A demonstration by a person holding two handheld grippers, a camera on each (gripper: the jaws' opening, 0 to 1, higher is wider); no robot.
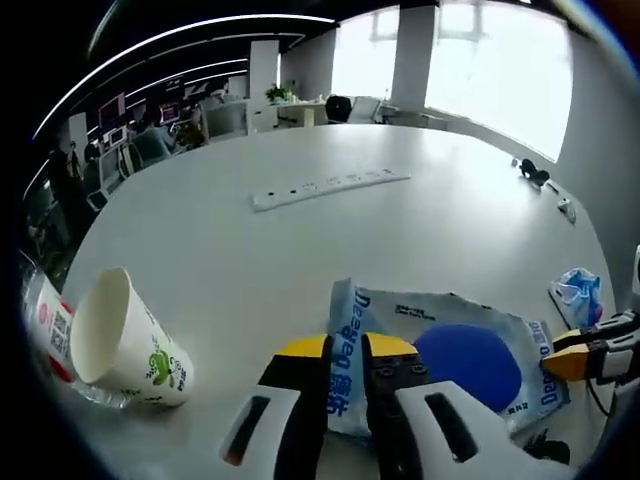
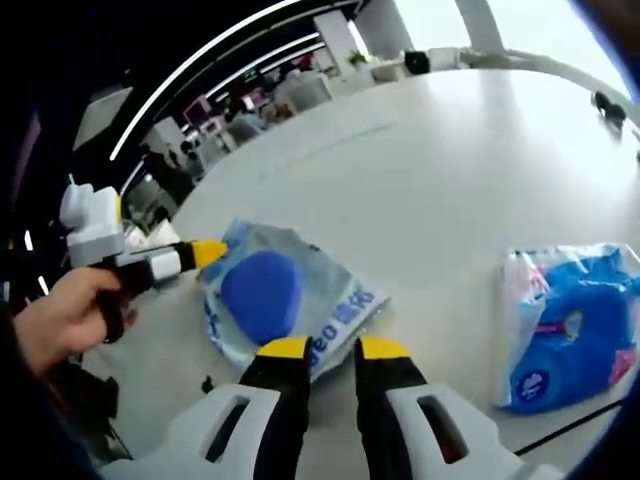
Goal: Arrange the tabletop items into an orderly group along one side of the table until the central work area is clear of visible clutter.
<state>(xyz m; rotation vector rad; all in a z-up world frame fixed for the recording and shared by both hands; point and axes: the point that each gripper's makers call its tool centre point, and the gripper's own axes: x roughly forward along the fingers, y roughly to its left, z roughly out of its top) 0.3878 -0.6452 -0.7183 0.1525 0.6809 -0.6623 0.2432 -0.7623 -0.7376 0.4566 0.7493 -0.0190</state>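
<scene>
Left gripper: its yellow-tipped jaws stand close together, clamped on the near edge of a blue-and-white packet that lies flat on the desk. In the right gripper view the same gripper enters from the left, held by a hand, its yellow tip touching the packet's edge.

Right gripper: jaws a little apart with desk surface showing between them. The tips sit at the packet's edge; whether they grip it cannot be told. In the left gripper view this gripper comes in from the right, its yellow tip at the packet's far edge.

Items on the desk:
- Packet: near the desk's near edge, between the two grippers, a large blue disc printed at its middle.
- Paper cup: on its side toward the near-left edge, mouth open to the left, green print on its wall. It rests against a clear bottle with a red-and-white label, also on its side, at the left edge.
- Power strip: white, long, lying across the middle of the desk, well apart from the packet.
- Tissue pack: blue and white, at the right of the right gripper view, apart from the packet. In the left gripper view it is small, near the right edge.
- Small dark object near the far-right edge; too small to identify.

Beyond the desk's far edge: office desks, chairs and bright windows.
</scene>
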